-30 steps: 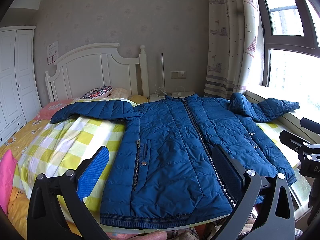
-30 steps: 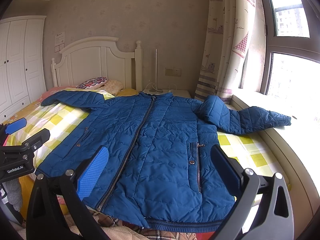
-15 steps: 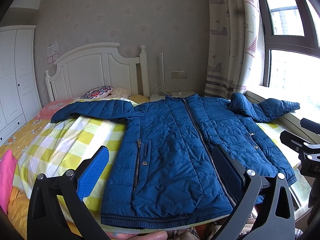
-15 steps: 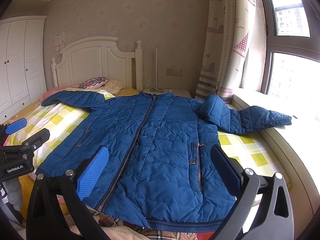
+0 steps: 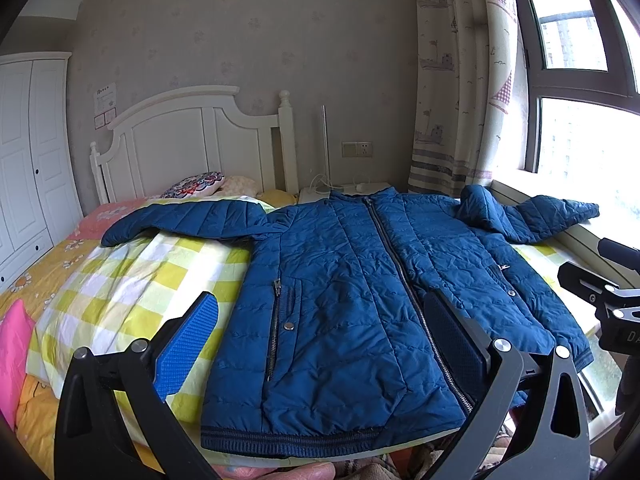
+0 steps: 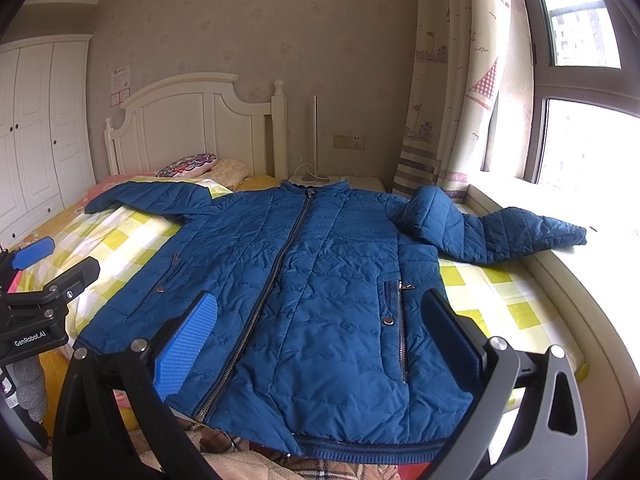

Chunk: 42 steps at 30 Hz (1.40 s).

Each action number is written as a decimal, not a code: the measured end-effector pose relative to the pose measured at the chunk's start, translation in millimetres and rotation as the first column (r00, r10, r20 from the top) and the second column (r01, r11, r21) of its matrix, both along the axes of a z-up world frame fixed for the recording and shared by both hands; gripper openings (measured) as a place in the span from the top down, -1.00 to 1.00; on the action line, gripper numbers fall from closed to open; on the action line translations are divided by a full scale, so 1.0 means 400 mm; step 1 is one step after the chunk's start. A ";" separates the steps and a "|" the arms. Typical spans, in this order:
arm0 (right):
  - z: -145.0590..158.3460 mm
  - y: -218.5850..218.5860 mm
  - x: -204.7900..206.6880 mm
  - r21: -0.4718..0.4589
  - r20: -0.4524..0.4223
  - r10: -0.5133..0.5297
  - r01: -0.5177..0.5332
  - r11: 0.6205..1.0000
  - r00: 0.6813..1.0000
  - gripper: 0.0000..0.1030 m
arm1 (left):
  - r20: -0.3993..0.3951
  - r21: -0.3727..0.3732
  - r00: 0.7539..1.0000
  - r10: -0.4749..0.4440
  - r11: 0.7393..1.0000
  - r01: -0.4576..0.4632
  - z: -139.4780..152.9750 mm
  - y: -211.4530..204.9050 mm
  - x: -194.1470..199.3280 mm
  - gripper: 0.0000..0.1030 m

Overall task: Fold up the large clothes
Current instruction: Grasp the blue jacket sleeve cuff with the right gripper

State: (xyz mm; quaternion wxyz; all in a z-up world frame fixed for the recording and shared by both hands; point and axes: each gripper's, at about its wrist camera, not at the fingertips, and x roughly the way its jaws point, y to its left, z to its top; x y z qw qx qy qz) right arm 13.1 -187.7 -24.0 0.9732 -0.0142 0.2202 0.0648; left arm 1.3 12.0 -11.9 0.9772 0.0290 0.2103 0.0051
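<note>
Two grippers, left (image 5: 320,336) and right (image 6: 320,332), hang with fingers spread wide and empty above the hem of a blue jacket (image 6: 312,280) lying zipped, front up, on the bed (image 5: 132,280); its far sleeve seems to reach the windowsill (image 6: 600,248).

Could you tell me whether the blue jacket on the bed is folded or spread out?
Spread out: the blue jacket lies flat, zipped, with both sleeves extended sideways.
</note>
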 end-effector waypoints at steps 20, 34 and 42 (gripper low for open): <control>-0.132 -0.334 0.384 0.194 -0.271 -0.207 0.264 0.945 0.940 -0.96 | -0.390 0.084 0.916 -0.089 0.988 0.132 -0.146 -0.044 0.519 -0.91; -0.236 -0.785 0.765 0.188 -0.367 -0.622 0.710 0.679 0.692 -0.94 | -0.481 -0.064 0.875 -0.060 0.997 0.033 -0.297 0.039 0.861 -0.91; -0.260 -0.841 0.828 0.230 -0.371 -0.640 0.734 0.638 0.673 0.49 | -0.503 -0.062 0.862 -0.066 0.997 0.040 -0.302 0.040 0.869 -0.91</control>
